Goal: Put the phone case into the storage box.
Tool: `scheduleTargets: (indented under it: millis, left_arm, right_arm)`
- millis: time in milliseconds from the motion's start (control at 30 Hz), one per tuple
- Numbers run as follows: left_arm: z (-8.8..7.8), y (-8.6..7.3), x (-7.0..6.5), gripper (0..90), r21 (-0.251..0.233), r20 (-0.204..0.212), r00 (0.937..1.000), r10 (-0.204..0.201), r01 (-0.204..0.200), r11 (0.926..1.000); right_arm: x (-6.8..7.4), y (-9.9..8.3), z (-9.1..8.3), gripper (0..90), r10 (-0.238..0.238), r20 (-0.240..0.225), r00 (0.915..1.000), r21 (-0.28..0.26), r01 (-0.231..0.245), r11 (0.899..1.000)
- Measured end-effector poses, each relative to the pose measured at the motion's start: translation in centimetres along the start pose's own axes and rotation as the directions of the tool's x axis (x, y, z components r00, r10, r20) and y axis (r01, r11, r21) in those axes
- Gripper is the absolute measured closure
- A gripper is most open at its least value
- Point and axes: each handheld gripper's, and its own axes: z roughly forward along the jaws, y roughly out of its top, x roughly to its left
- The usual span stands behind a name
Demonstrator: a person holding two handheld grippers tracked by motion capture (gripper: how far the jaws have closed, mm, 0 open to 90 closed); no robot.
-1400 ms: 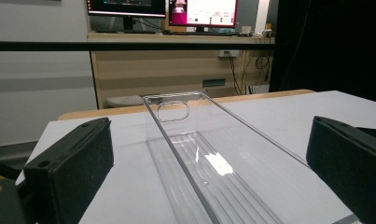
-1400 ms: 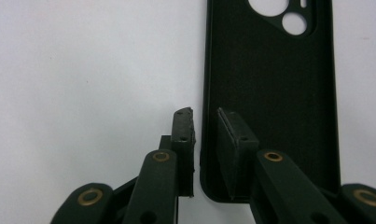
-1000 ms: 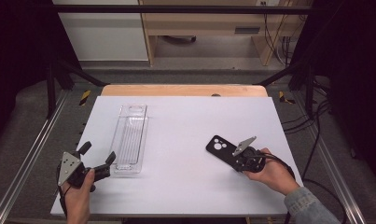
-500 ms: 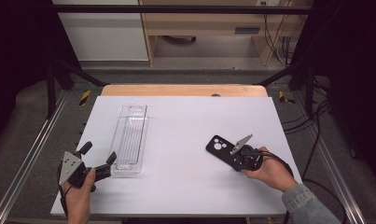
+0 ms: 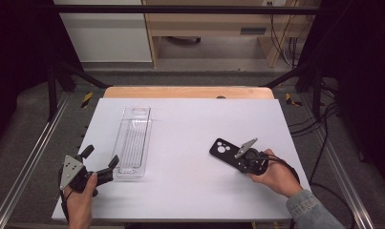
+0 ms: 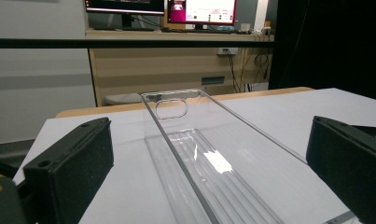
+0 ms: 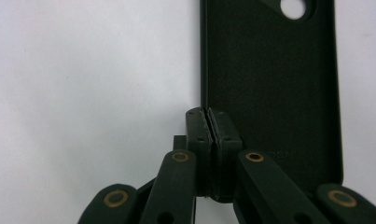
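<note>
Black phone case (image 5: 227,151) flat on the white surface (image 5: 190,143) near its right edge, right claw (image 7: 207,116) clamped on the case's side wall, left claw (image 5: 100,160) spread apart at the near left corner, just beside a clear plastic tray (image 5: 134,141)

The right claw (image 7: 208,122) has just closed the last bit onto the black phone case's (image 7: 269,79) edge.
</note>
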Motion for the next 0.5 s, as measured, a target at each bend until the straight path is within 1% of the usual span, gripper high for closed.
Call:
scheduleTargets:
  millis: [67,133,200,233,300,333,367,467,500]
  left_arm:
    - [0.0,0.0,0.1,0.5,-0.003,-0.003,1.0000,-0.008,0.008,1.0000]
    - [-0.1,0.0,0.1,0.5,-0.003,-0.007,0.9999,-0.008,0.008,1.0000]
    - [-0.1,0.1,0.1,0.6,-0.008,-0.012,0.9999,-0.002,0.001,1.0000]
    - [-0.1,0.1,0.1,0.6,-0.008,-0.013,0.9999,0.000,0.000,1.0000]
    - [-0.2,0.1,0.0,0.6,-0.005,-0.017,0.9998,0.006,-0.006,1.0000]
    - [-0.3,0.2,-0.1,0.6,-0.007,-0.018,0.9998,0.010,-0.010,0.9999]
    - [-0.3,0.3,-0.1,0.6,-0.010,-0.020,0.9998,0.010,-0.011,0.9999]
    - [-0.3,0.4,-0.2,0.6,-0.018,-0.018,0.9998,0.005,-0.006,0.9998]
    - [-0.3,0.4,-0.2,0.6,-0.014,-0.018,0.9998,0.005,-0.006,0.9999]
  right_arm:
    - [0.1,-0.1,-0.4,88.6,0.006,0.035,0.9994,-0.044,-0.004,0.999]
    - [0.4,-0.1,-0.8,88.8,0.014,0.057,0.9983,-0.100,-0.009,0.995]
    - [0.8,0.0,-0.9,88.9,0.004,0.101,0.9949,-0.132,0.009,0.991]
    - [1.0,0.1,-0.9,88.9,0.005,0.119,0.9929,-0.151,0.013,0.989]
    - [1.4,0.2,-0.8,88.9,0.033,0.132,0.9907,-0.199,-0.006,0.980]
    - [1.5,0.3,-0.7,88.9,0.032,0.153,0.9877,-0.214,0.002,0.977]
    - [1.7,0.4,-0.6,88.9,0.044,0.174,0.9838,-0.225,-0.003,0.974]
    - [1.8,0.6,-0.3,88.9,0.066,0.203,0.9769,-0.265,-0.010,0.964]
    - [1.8,0.7,-0.3,88.9,0.070,0.209,0.9754,-0.265,-0.012,0.964]
